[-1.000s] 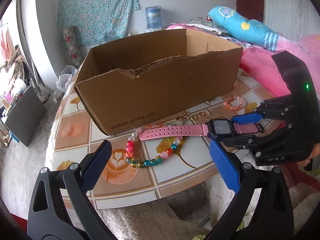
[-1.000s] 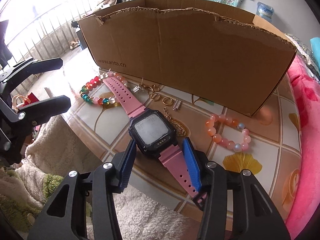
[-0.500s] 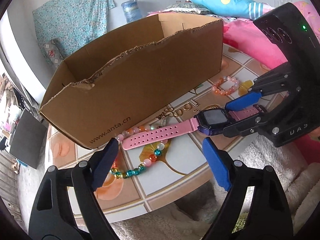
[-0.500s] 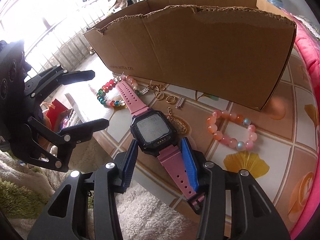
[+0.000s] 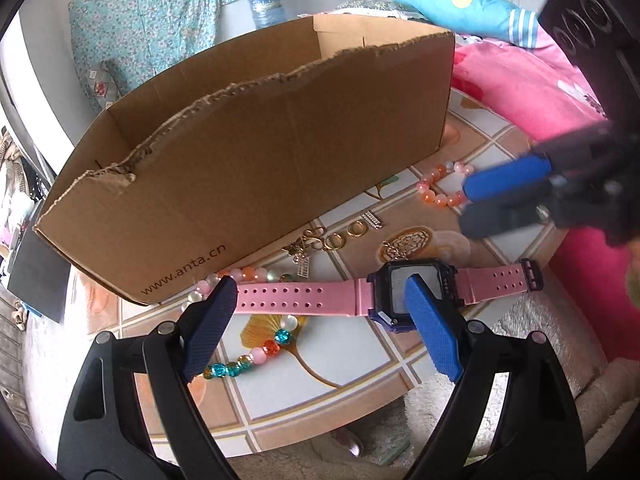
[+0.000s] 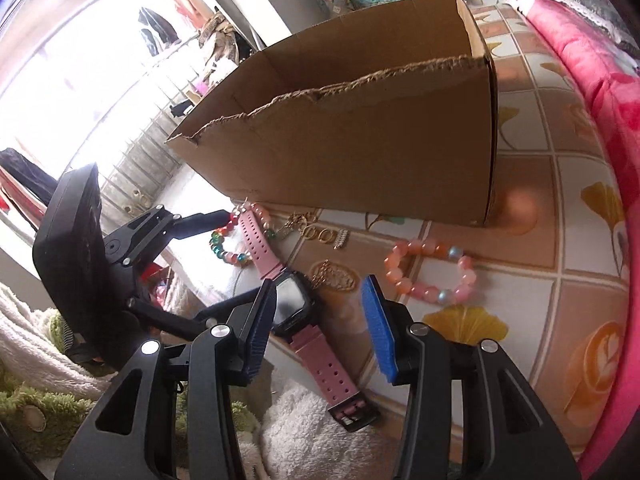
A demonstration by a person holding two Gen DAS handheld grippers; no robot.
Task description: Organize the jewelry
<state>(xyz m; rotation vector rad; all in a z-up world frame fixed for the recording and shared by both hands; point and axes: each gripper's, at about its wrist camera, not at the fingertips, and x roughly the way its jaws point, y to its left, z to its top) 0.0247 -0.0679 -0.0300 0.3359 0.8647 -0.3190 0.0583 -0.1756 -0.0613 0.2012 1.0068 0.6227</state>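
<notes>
A pink-strapped watch (image 5: 296, 296) with a dark square face (image 6: 294, 300) lies flat near the front edge of the tiled table (image 5: 320, 412). My left gripper (image 5: 316, 320) stands open over it, one pad by the strap's far end and the other in front of the face. It does not press on the watch. My right gripper (image 6: 320, 320) is open and holds nothing. The watch sits beside its left finger. In the left wrist view the right gripper (image 5: 500, 198) hangs above a pink-orange bead bracelet (image 5: 436, 196). An open cardboard box (image 5: 260, 160) stands behind.
A multicolour bead bracelet (image 5: 256, 354) lies under the strap's left end. Gold rings and charms (image 5: 340, 236) and a gold pendant (image 6: 332, 278) lie in front of the box. Pink bedding (image 5: 520, 88) lies at the right. A white fluffy rug (image 6: 304, 432) lies below the table edge.
My right gripper was around the watch face and has drawn off toward the pink-orange bracelet. The watch stays on the table. My left gripper has come in over the strap.
</notes>
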